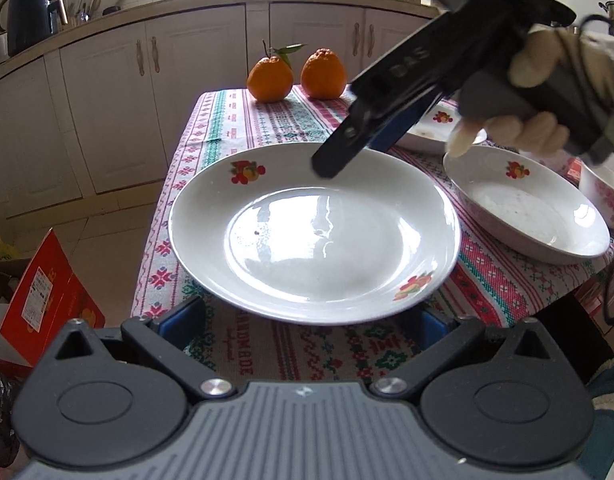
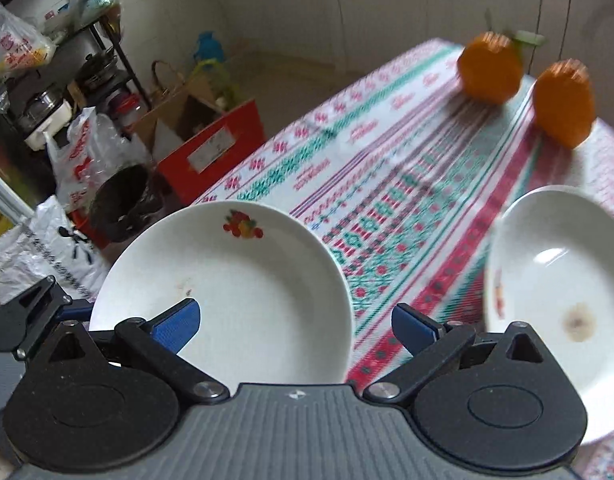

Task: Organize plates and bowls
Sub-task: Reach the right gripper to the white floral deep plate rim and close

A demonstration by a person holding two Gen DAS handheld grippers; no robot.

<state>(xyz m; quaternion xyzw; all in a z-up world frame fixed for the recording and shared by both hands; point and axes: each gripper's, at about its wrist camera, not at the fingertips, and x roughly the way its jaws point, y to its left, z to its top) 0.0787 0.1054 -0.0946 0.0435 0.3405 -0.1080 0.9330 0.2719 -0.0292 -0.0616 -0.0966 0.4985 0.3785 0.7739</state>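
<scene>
A large white plate (image 1: 315,236) with fruit decals lies on the patterned tablecloth (image 1: 235,120), its near rim just ahead of my left gripper (image 1: 307,318). That gripper is open, its blue pads wide apart on either side of the rim. My right gripper (image 1: 355,148), held in a gloved hand (image 1: 531,60), hovers over the plate's far rim. In the right wrist view the right gripper (image 2: 297,324) is open and holds nothing, with the same plate (image 2: 227,280) below its left finger. A second plate (image 2: 555,280), stained, lies to the right.
Two oranges (image 1: 295,74) sit at the table's far end. On the right are another plate (image 1: 523,208), a further plate (image 1: 435,128) behind it and a bowl (image 1: 603,192). A red box (image 1: 43,296) and bags stand on the floor to the left.
</scene>
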